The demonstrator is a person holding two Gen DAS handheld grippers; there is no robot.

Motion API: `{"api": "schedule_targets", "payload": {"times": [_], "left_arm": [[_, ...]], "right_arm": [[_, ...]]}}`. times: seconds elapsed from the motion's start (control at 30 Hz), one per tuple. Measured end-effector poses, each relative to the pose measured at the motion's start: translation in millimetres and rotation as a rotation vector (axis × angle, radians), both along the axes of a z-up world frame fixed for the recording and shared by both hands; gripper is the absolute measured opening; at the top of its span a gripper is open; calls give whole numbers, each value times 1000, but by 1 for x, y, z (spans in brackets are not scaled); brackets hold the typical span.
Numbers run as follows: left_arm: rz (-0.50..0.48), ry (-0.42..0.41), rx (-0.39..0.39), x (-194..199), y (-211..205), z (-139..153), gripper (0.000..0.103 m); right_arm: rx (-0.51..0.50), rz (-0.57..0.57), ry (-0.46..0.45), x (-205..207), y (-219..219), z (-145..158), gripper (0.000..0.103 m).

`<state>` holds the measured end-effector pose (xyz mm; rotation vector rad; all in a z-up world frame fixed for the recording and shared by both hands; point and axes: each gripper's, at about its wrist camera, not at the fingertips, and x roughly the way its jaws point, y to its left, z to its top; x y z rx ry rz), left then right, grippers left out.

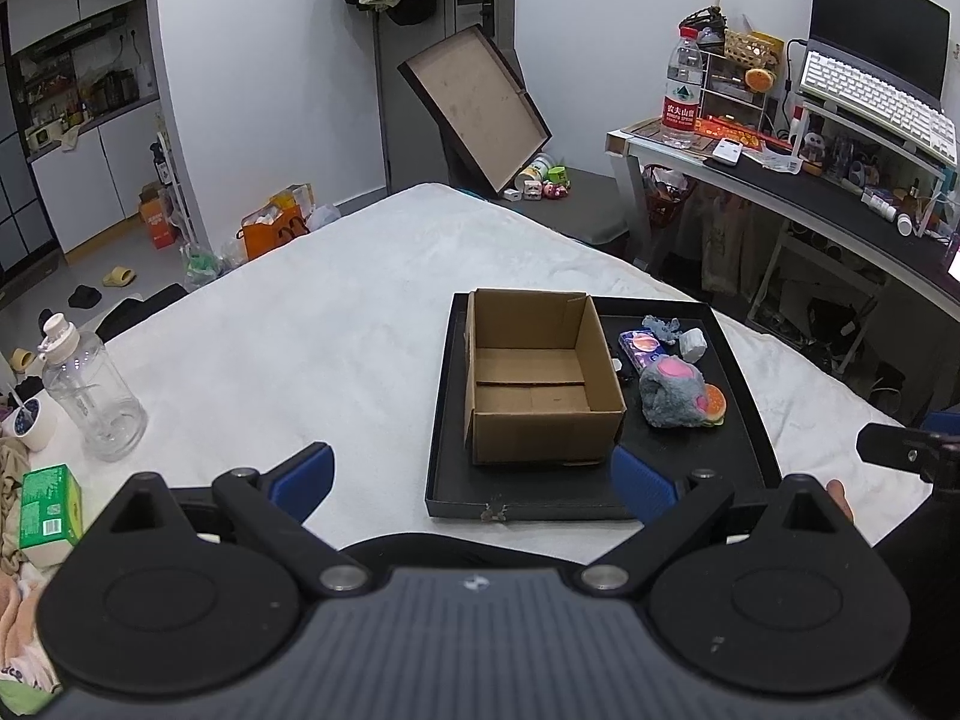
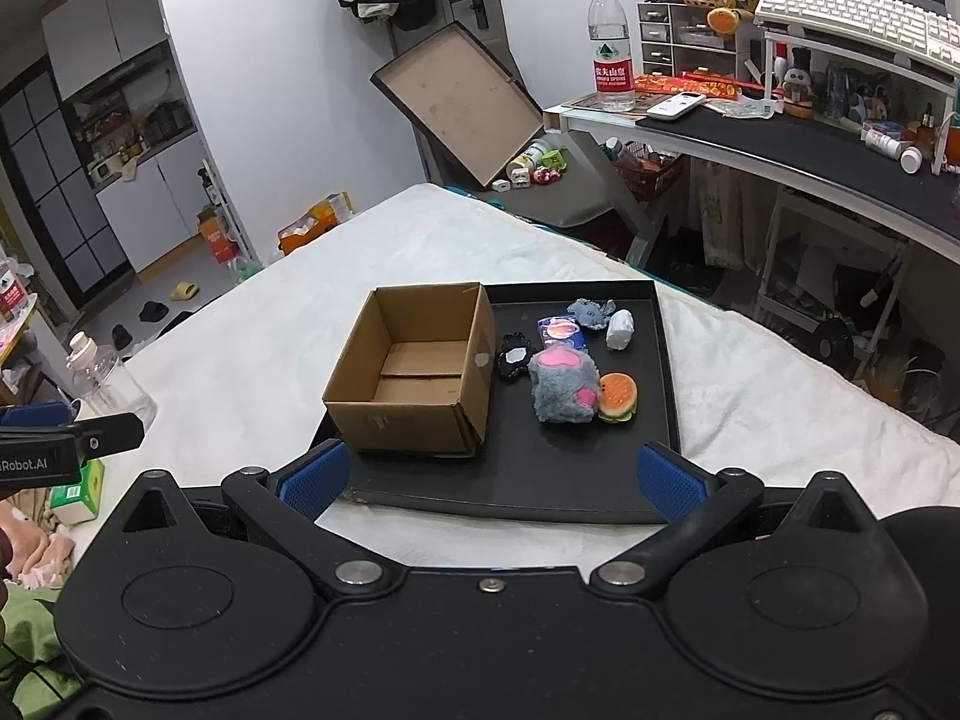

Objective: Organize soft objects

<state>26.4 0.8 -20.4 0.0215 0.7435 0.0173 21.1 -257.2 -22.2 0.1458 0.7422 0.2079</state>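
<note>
On a black tray [image 2: 666,360] sits one open cardboard box [image 2: 414,384], empty, mouth up, its long axis running away from the cameras. Right of the box on the tray lie six small soft things, close together: one grey plush paw [image 2: 564,393] with pink pads, lying on its side, its long axis toward the box's far end; one burger toy [image 2: 618,397] touching the paw's right side; one black piece [image 2: 515,358] just beside the box wall; one blue packet [image 2: 561,329]; one grey plush scrap [image 2: 591,312]; and one pale lump [image 2: 620,329] farthest from the box. The tray rests on a white bed [image 2: 252,360]. The left gripper [image 1: 471,480] and right gripper [image 2: 492,480] both hover short of the tray's near edge, jaws spread wide, holding and touching nothing.
</note>
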Motion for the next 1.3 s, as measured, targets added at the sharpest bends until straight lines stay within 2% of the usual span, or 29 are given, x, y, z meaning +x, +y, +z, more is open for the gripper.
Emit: {"api": "schedule_targets", "payload": {"times": [0.63, 1.3], "left_arm": [[-15, 63, -22, 44, -10, -17, 98], [10, 156, -3, 116, -18, -48, 98]], "right_arm": [[7, -17, 56, 30, -8, -15, 103], [-8, -3, 136, 102, -17, -50, 103]]}}
